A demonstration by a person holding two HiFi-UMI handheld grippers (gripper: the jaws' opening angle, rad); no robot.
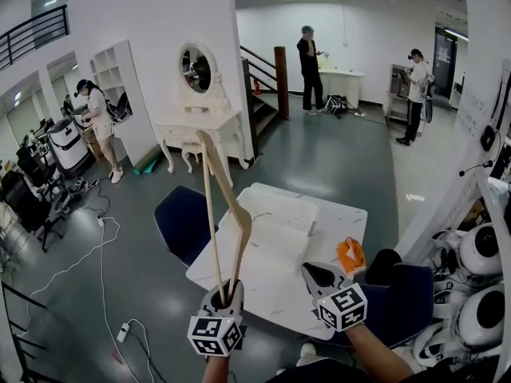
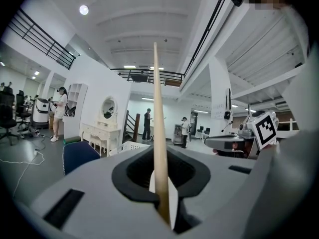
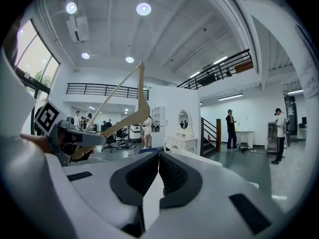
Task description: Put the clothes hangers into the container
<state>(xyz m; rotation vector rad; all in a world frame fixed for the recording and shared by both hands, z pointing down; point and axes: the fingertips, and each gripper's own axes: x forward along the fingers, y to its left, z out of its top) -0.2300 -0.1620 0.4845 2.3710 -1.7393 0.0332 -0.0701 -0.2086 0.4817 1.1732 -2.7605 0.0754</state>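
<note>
A pale wooden clothes hanger (image 1: 210, 214) stands upright above the near edge of the white table (image 1: 343, 214). My left gripper (image 1: 226, 290) is shut on its lower end. In the left gripper view the hanger (image 2: 158, 133) rises straight out from between the pads. My right gripper (image 1: 327, 274) hovers beside it to the right, over the table, shut with nothing in it; in its own view the pads (image 3: 167, 171) meet at the tips. The hanger (image 3: 127, 111) shows at that view's left. The container, a white perforated basket (image 1: 279, 212), sits on the table beyond both grippers.
A blue chair (image 1: 182, 218) stands left of the table, with a second dark seat (image 1: 411, 290) at the near right. A white dressing table with an oval mirror (image 1: 200, 126) is behind. Cables (image 1: 102, 254) trail over the floor at left. White equipment (image 1: 479, 254) crowds the right edge. Several people stand far off.
</note>
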